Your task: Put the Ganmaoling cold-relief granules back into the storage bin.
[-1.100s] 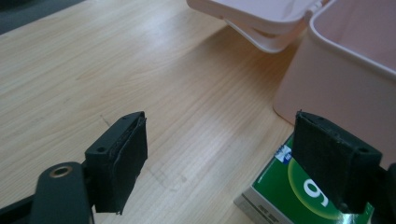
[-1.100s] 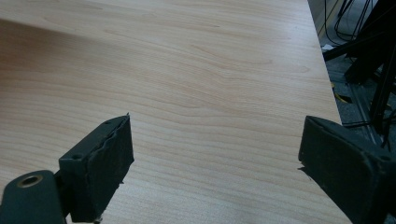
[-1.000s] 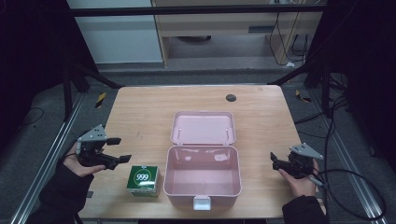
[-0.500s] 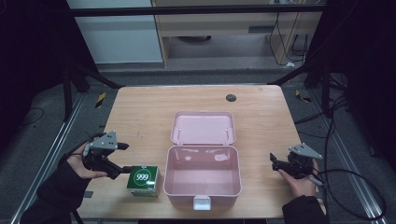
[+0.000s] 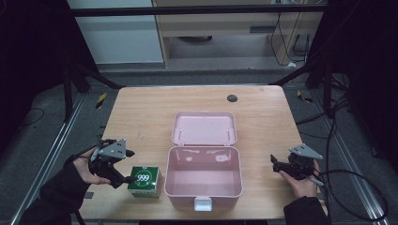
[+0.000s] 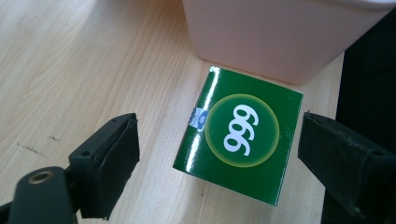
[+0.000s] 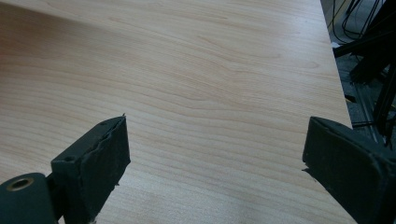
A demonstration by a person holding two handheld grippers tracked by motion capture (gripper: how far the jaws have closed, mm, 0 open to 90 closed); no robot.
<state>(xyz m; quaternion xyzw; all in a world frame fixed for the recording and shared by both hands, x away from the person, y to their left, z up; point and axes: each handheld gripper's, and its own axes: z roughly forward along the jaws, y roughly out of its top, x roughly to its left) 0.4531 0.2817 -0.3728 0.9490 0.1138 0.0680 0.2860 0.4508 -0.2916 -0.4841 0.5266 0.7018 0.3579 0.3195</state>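
A pink box sits open in the middle of the wooden bench, its lid lying flat behind it. A small green box with "999" on it sits just beside the pink box. The left gripper is right next to the green box. The right gripper is near the bench's other edge.

Glossy green carton on matt wooden table.

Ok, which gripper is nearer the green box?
Left. The left gripper hangs open right at the green box; the right gripper is beyond the pink case.
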